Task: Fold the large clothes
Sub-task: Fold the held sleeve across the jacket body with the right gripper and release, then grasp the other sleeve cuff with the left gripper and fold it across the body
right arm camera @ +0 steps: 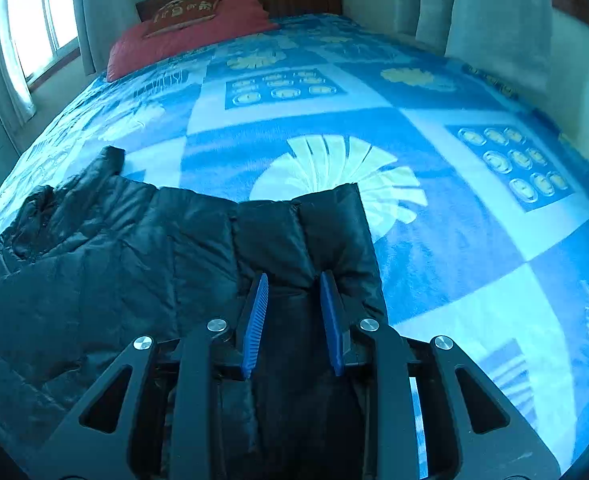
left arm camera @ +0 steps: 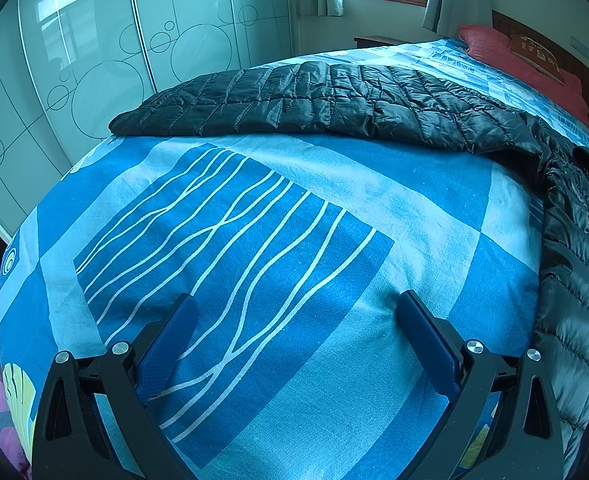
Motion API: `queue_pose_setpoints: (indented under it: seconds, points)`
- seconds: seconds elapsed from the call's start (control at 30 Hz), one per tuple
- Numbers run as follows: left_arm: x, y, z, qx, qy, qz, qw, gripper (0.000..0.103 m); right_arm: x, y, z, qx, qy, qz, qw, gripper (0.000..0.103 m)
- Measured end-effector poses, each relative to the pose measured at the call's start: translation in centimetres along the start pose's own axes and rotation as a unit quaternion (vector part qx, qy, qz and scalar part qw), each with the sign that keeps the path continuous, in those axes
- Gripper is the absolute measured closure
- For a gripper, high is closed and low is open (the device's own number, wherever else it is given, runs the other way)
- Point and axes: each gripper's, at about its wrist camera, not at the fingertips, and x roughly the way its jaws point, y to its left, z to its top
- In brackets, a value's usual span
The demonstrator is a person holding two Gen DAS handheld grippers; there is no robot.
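1. Black quilted down jacket (left arm camera: 334,100): lies across the bed (left arm camera: 254,240), partly flat toward the foot edge, with one section trailing down the side nearest the right gripper. Its far portion looks laid over itself, but the layering cannot be confirmed.
2. Left gripper (left arm camera: 294,308): jaws wide apart, holding nothing, hovering over bare patterned bedspread (left arm camera: 414,220), apart from the jacket.
3. Right gripper (right arm camera: 294,284): jaws narrow, with a ridge of the jacket's fabric (right arm camera: 294,240) bunched between them; it appears gripped.
4. Progress, as judged: early. The garment is spread out, at most one fold made; the remaining folds and final tidying are left.
5. Obscured: collar, sleeves and zip are not distinguishable; the jacket's near edge is cut off beneath the right gripper; the right wrist view is blurred.
6. Red pillow (right arm camera: 182,36): at the head edge, clear of the jacket.
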Motion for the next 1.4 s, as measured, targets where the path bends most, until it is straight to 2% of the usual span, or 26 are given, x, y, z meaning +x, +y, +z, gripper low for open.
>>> queue_pose_setpoints:
  seconds: [0.03,0.13,0.17,0.27,0.4,0.7,0.9,0.97,1.03,1.13,1.3,1.4]
  points:
    - [0.0,0.0,0.0,0.0,0.0,0.0,1.0,0.004,-1.6,0.4,-0.8,0.0,-0.01,0.013,1.0,0.072]
    - [0.0,-0.1,0.0,0.0,0.0,0.0,1.0,0.004,-5.1,2.0,-3.7,-0.007,-0.029,0.04,0.999,0.046]
    - [0.0,-0.1,-0.1,0.0,-0.001,0.001,1.0,0.004,-5.8,2.6,-4.6,-0.012,-0.029,0.049,0.998,0.045]
    - [0.0,0.0,0.0,0.0,0.0,0.0,1.0,0.004,-6.5,4.3,-7.2,-0.016,-0.016,0.062,0.998,0.044]
    - [0.0,0.0,0.0,0.0,0.0,0.0,1.0,0.004,-5.4,6.1,-9.1,-0.042,-0.007,0.031,0.999,0.042]
    - [0.0,0.1,0.1,-0.002,0.005,-0.003,1.0,0.004,-3.9,6.2,-9.6,-0.054,0.005,0.022,0.998,0.038]
    - [0.1,0.4,0.5,-0.006,0.016,-0.012,0.9998,0.004,-4.0,5.9,-9.8,-0.046,0.001,0.036,0.998,0.036]
    - [0.2,0.6,0.8,-0.006,0.022,-0.018,0.9996,0.004,-4.0,5.9,-9.9,-0.048,0.001,0.036,0.998,0.035]
    - [0.2,1.2,1.4,-0.006,0.027,-0.041,0.9988,0.004,-4.0,5.9,-9.9,-0.049,0.0,0.037,0.998,0.034]
    - [0.3,3.1,2.8,-0.035,0.015,-0.09,0.9953,0.004,-4.1,6.0,-9.9,-0.051,-0.001,0.036,0.998,0.033]
    - [2.5,7.3,6.0,-0.093,-0.001,-0.112,0.9893,0.005,-4.1,6.2,-10.0,-0.054,-0.002,0.033,0.998,0.032]
    - [4.4,11.1,8.1,-0.163,-0.012,-0.135,0.9773,0.005,-4.1,6.2,-10.0,-0.055,-0.002,0.033,0.998,0.032]
